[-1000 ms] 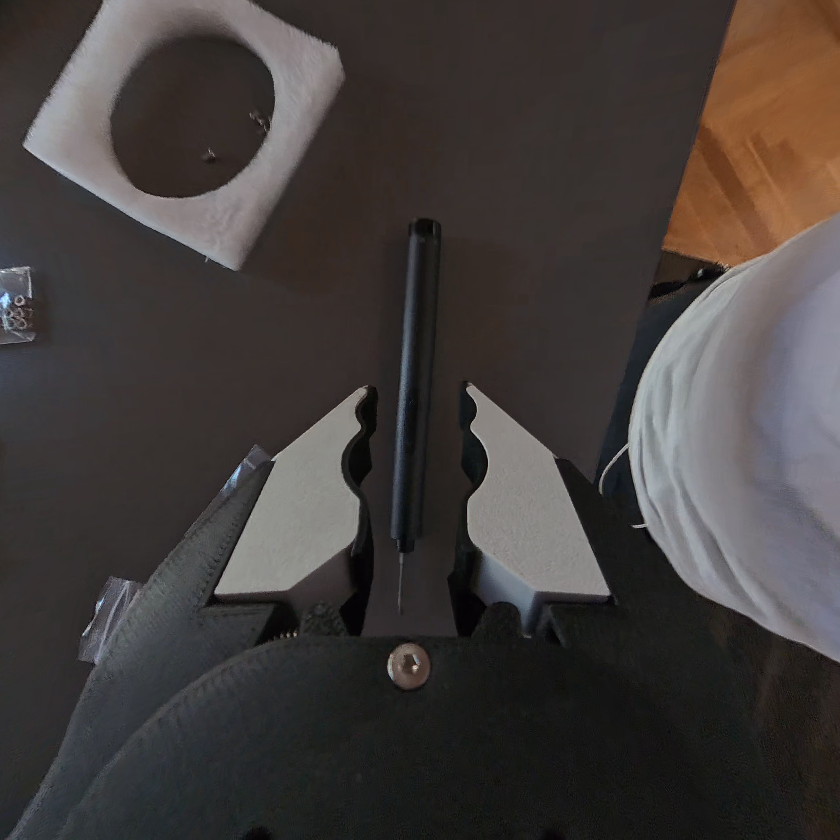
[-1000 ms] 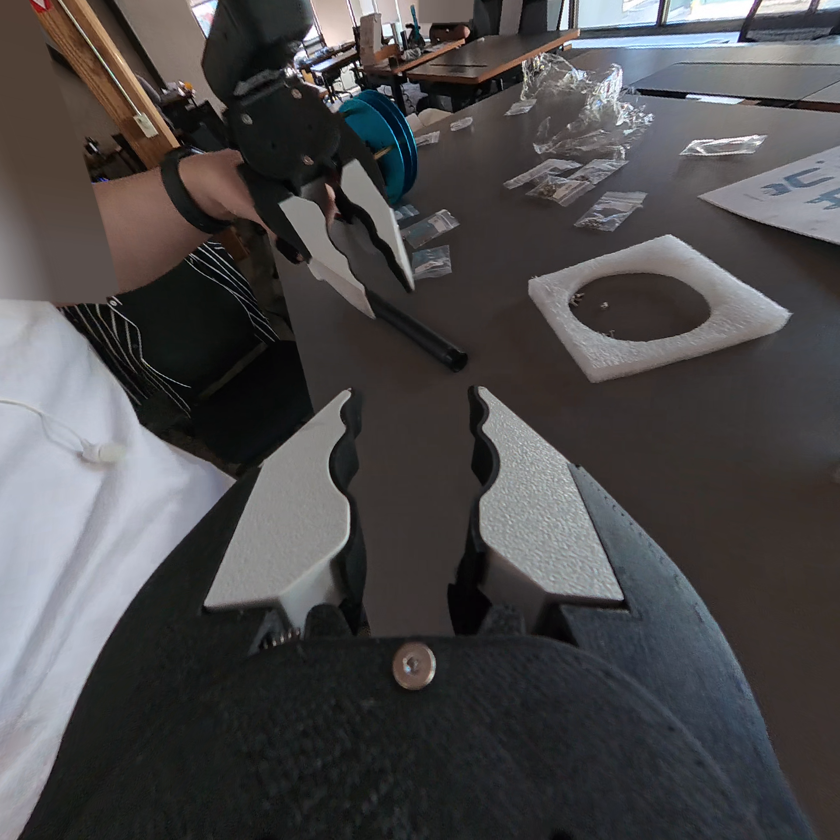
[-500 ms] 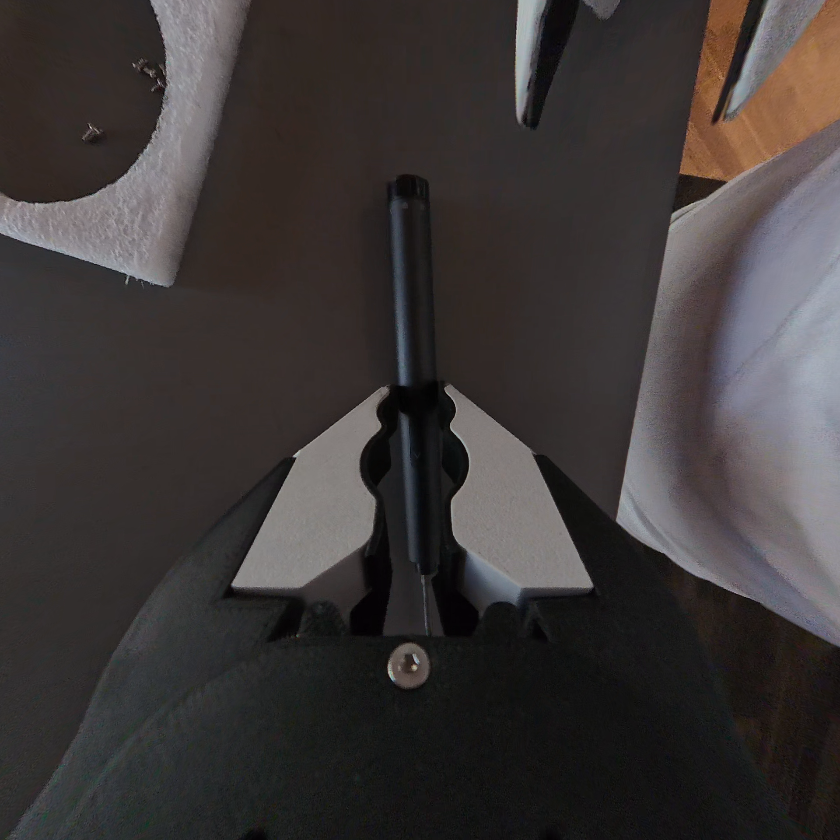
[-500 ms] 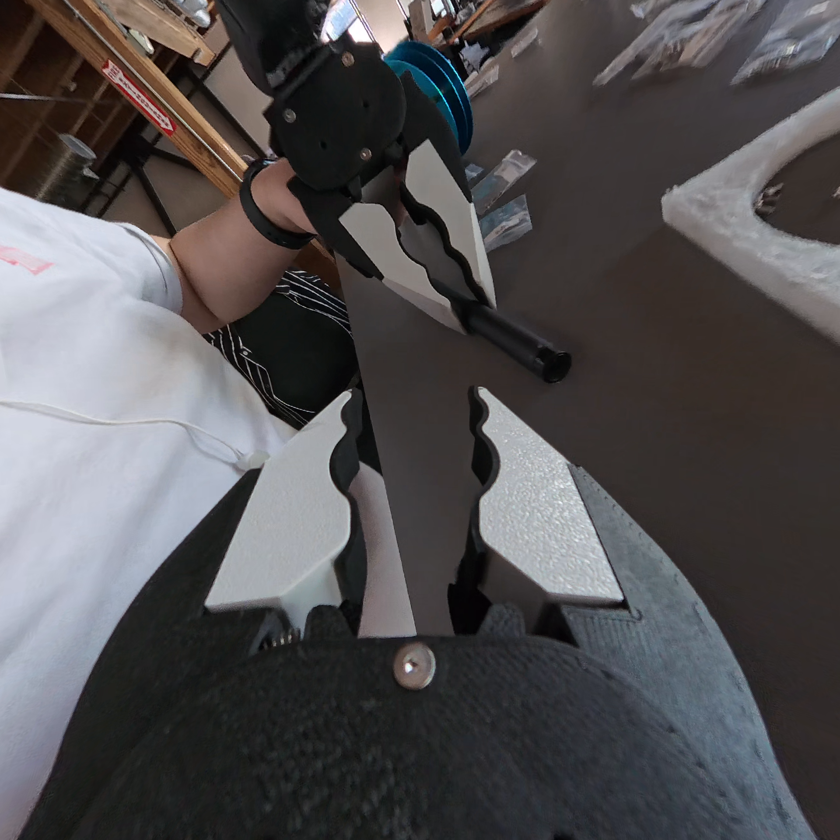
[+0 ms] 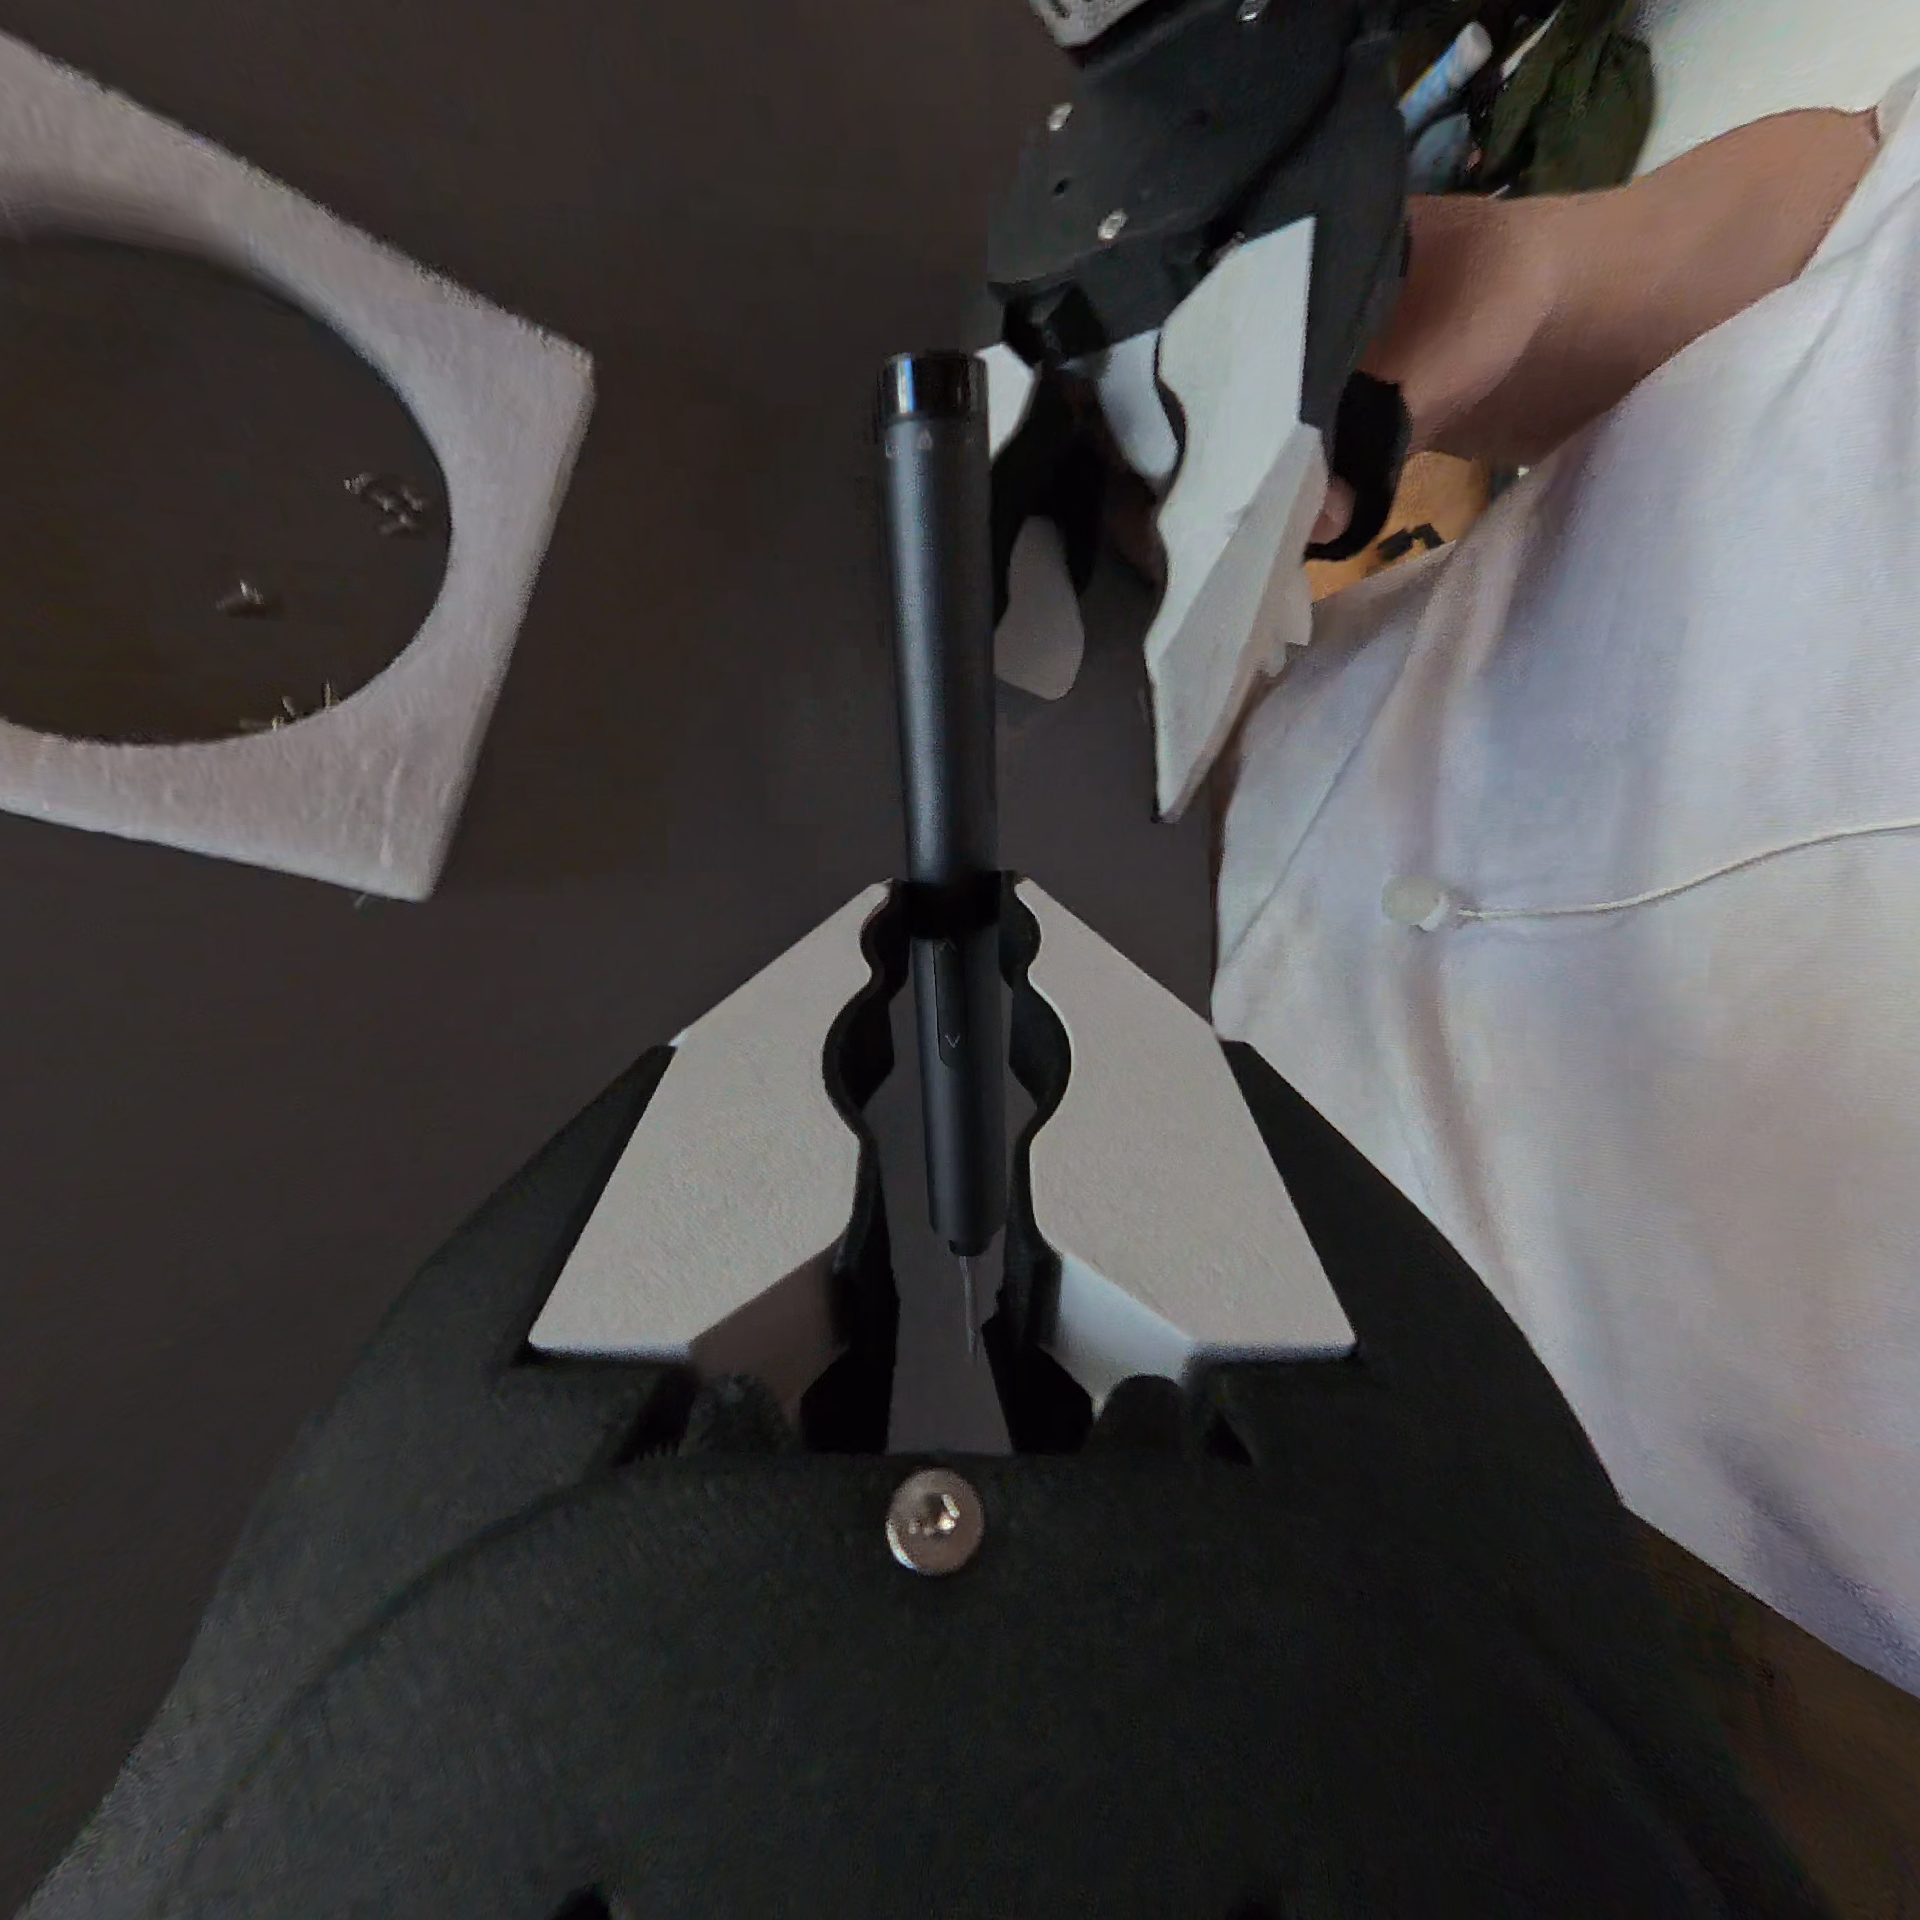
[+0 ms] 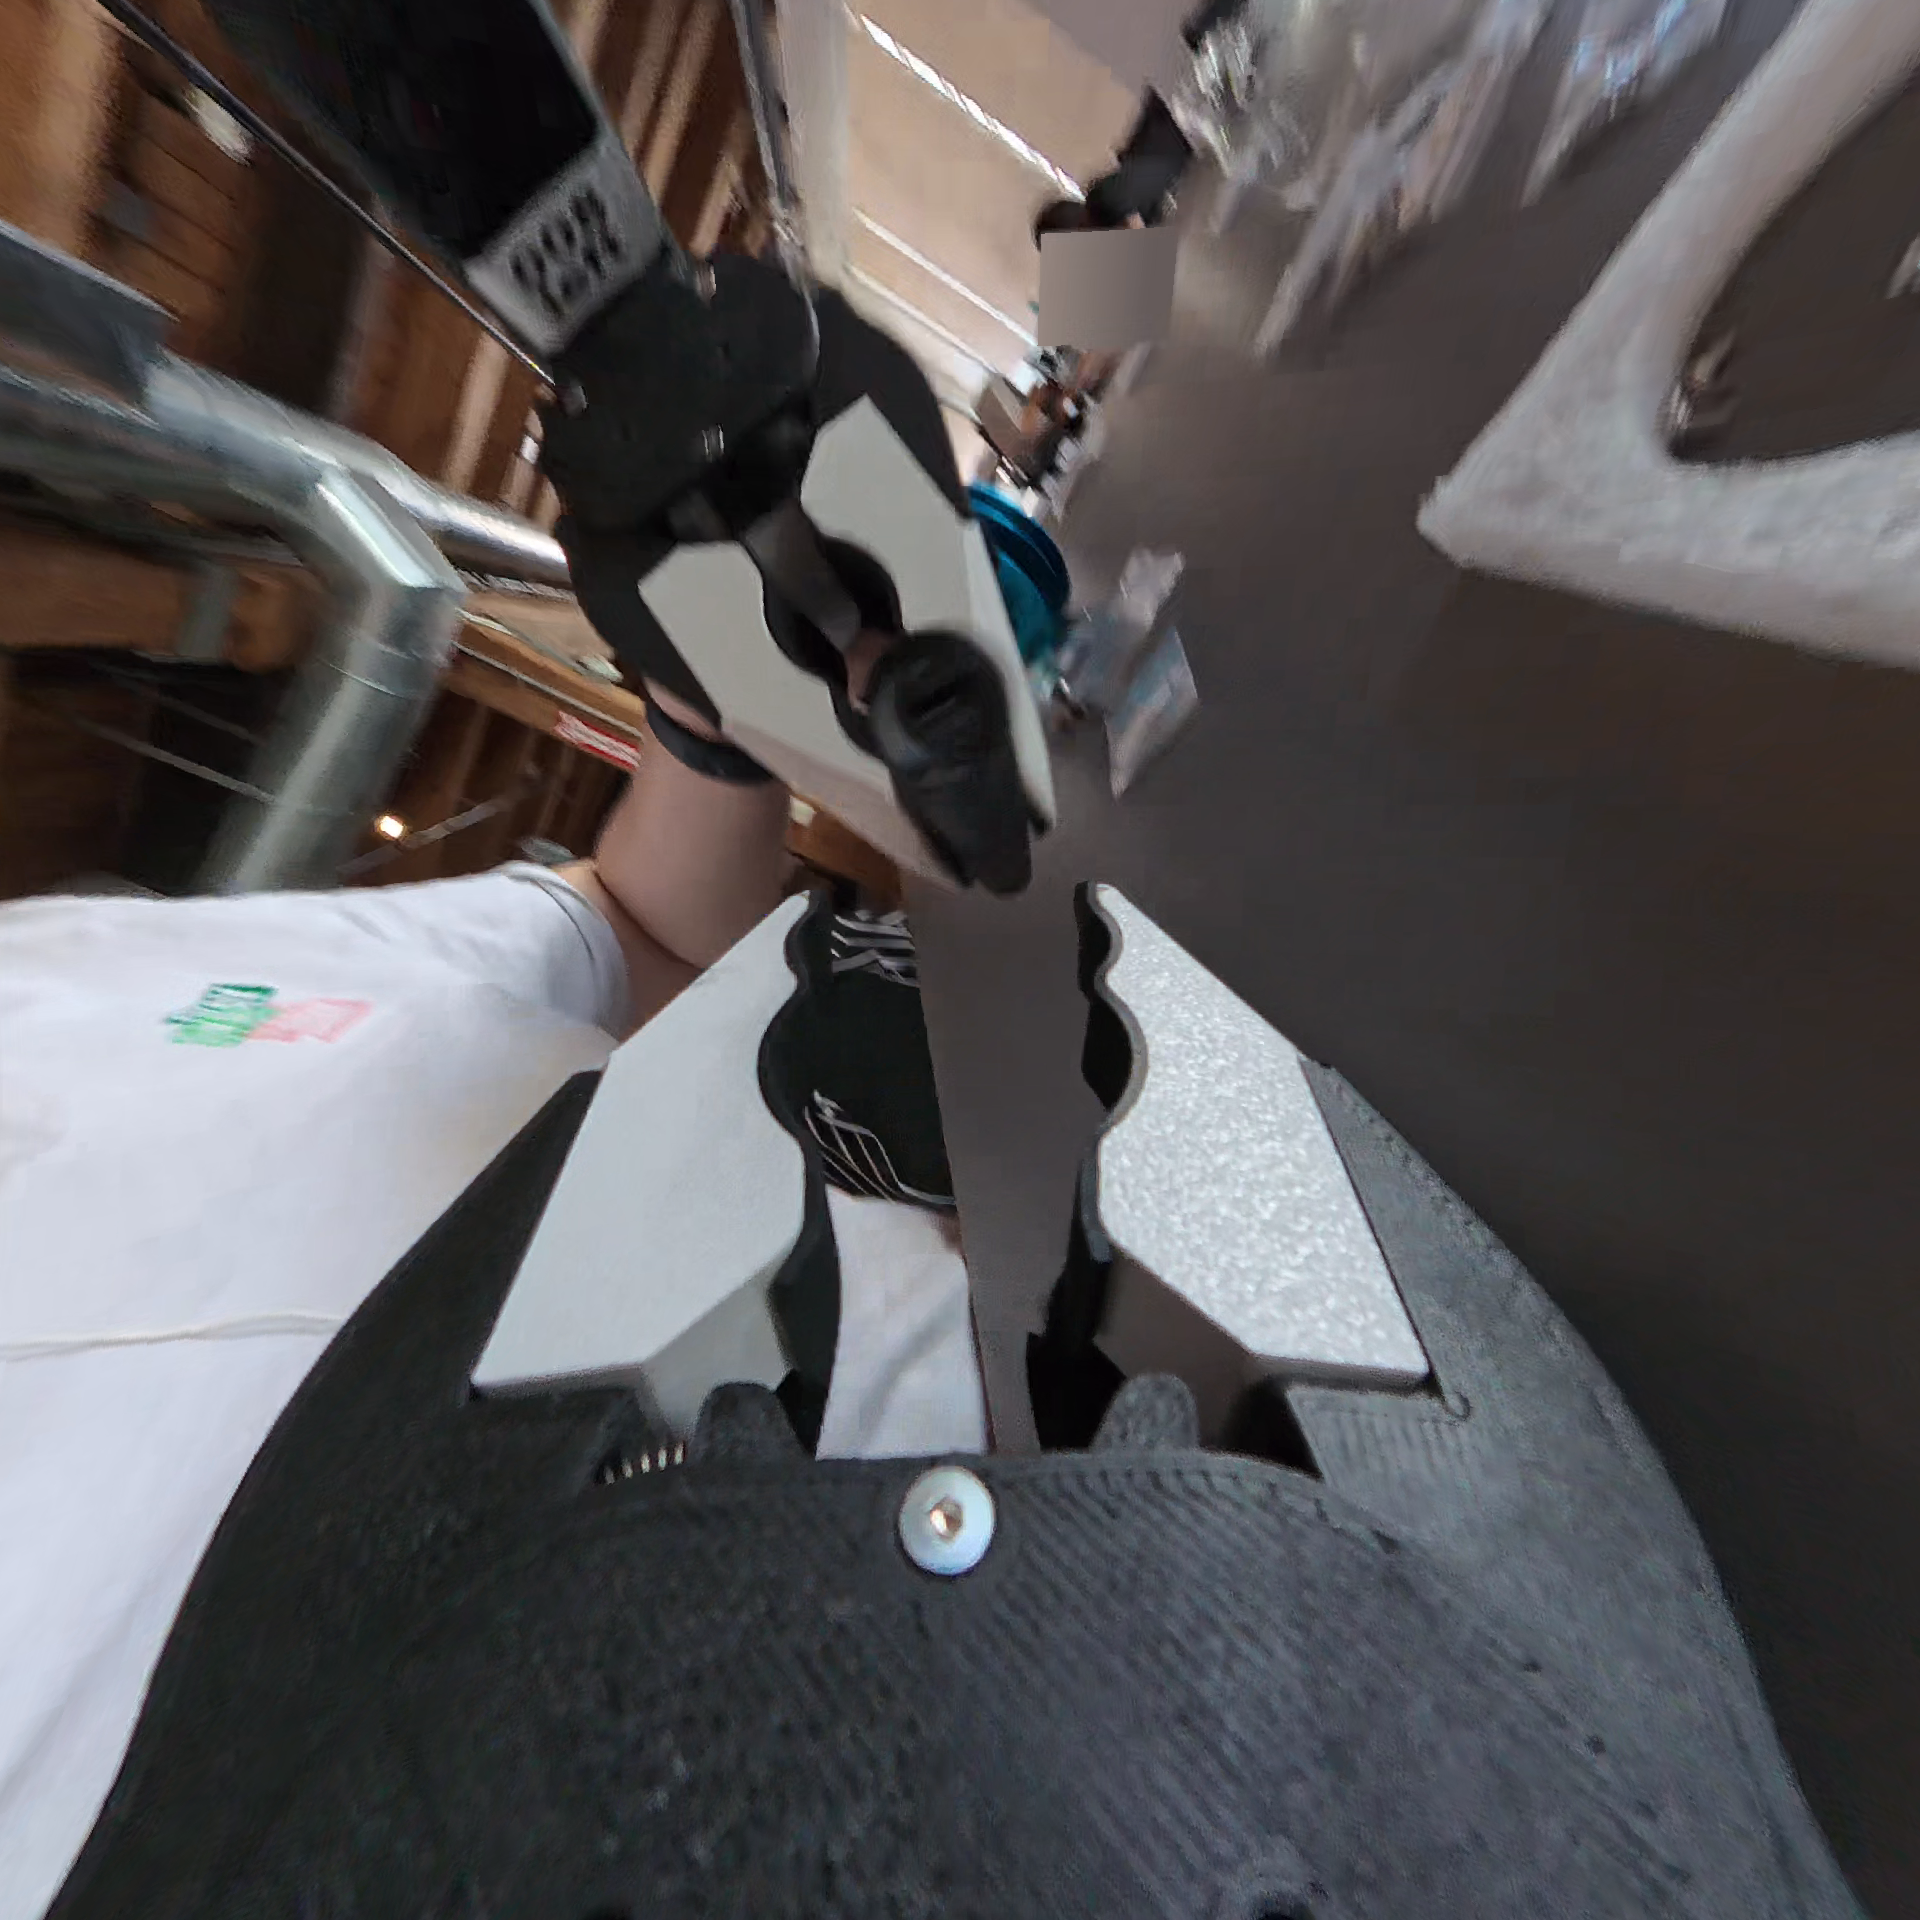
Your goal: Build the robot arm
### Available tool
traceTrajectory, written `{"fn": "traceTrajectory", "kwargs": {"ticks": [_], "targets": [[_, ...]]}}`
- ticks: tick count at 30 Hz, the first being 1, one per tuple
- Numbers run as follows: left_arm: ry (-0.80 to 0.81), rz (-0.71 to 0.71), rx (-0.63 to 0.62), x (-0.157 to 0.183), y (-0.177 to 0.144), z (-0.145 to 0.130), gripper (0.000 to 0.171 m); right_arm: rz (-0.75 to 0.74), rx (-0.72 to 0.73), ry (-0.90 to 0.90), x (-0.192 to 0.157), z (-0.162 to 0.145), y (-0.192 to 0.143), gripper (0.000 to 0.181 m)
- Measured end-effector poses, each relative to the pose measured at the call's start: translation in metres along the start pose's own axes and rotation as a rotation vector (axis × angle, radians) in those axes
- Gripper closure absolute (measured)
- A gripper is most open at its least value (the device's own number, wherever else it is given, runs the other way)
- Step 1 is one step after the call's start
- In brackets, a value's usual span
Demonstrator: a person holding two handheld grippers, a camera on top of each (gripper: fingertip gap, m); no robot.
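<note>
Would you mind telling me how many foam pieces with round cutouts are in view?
1: the white foam square lies on the dark table, left of the black screwdriver that the left gripper holds.

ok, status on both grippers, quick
Left gripper shut on black pen-shaped driver, bit end toward camera. Right gripper open, empty, close to driver's far end. White foam frame with small screws off to the side.

A dark brown tabletop (image 5: pixel 675 187) carries a square white foam frame (image 5: pixel 488 582) ringing small metal screws (image 5: pixel 384 499).
</note>
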State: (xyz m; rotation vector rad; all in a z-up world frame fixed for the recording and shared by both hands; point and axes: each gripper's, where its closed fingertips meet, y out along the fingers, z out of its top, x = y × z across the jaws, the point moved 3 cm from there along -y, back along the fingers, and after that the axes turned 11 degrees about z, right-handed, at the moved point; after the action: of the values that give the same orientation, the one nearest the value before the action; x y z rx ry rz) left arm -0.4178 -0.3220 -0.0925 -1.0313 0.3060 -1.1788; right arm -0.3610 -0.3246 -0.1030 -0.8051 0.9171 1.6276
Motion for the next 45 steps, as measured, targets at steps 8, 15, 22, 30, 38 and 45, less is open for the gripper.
{"fn": "traceTrajectory", "kwargs": {"ticks": [8, 15, 22, 30, 38, 45], "targets": [[0.096, 0.015, 0.044, 0.02, 0.017, 0.035, 0.155, 0.062, -0.008, -0.125, -0.015, 0.032, -0.028, 0.164], [-0.071, -0.038, 0.258, 0.029, 0.017, 0.049, 0.135, 0.09, 0.032, -0.102, -0.041, 0.065, -0.045, 0.165], [-0.179, -0.206, 0.48, 0.044, 0.032, 0.08, 0.137, 0.069, 0.054, -0.222, -0.073, 0.106, -0.066, 0.164], [-0.147, -0.223, 0.553, 0.042, 0.029, 0.117, 0.155, 0.066, -0.046, -0.397, -0.1, 0.131, -0.093, 0.164], [0.096, 0.1, 0.349, 0.037, 0.007, 0.122, 0.156, 0.067, -0.364, -0.42, -0.09, 0.095, -0.082, 0.148], [0.092, 0.063, 0.317, 0.036, 0.002, 0.12, 0.155, 0.106, -0.45, -0.728, -0.091, 0.091, -0.08, 0.141]]}}
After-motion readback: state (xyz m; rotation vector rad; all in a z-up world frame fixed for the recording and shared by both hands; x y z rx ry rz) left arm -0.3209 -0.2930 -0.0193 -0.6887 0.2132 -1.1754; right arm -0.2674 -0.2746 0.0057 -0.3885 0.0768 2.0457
